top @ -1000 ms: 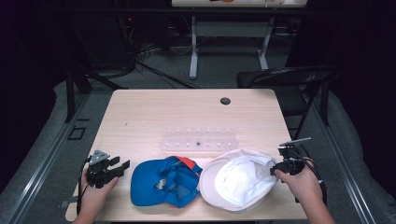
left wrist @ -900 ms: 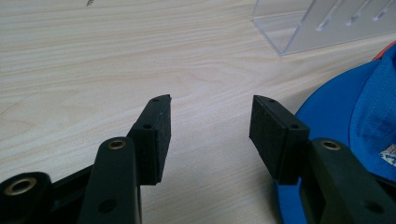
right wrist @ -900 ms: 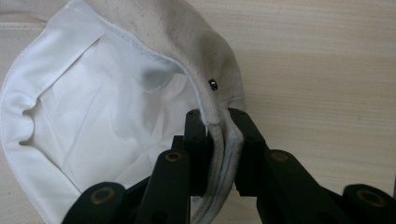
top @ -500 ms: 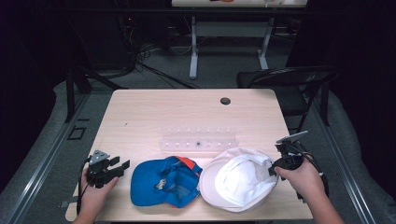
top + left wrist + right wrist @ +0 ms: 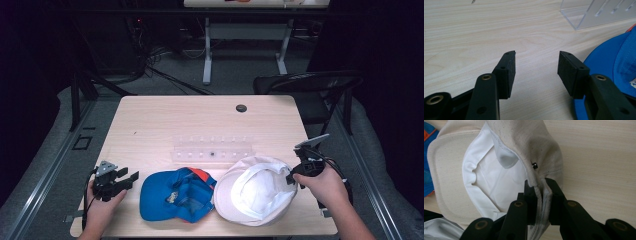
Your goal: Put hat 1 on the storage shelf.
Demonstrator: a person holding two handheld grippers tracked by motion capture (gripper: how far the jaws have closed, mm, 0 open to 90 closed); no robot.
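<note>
At the right edge of the table (image 5: 150, 120), the right gripper (image 5: 295, 175) is seen with its jaws clamped on the rim of the white cap (image 5: 255, 192) — in the right gripper view the cream fabric edge is pinched between the two black pads (image 5: 554, 195), and a small dark eyelet sits just above the grip. Compared with the frame one second earlier, the right hand (image 5: 327, 187) has been drawn slightly inward and the near edge of the white cap has been lifted and folded up a little; the crown's white lining remains open upward, lying on the table. The left gripper (image 5: 122, 181) is unchanged in place near the table's left front corner, held low by the left hand (image 5: 102, 207), its jaws spread wide with nothing between them; bare wood is seen between the pads (image 5: 507, 72) in the left gripper view. The blue cap (image 5: 175, 195) lies upside down just beside the left gripper and touching the white cap, not moved since the earlier frames; an orange patch is noted at its far side. Behind both caps stands a clear plastic rack (image 5: 212, 150) — its row of slots appears empty, with one dark spot at its middle that cannot be identified.
</note>
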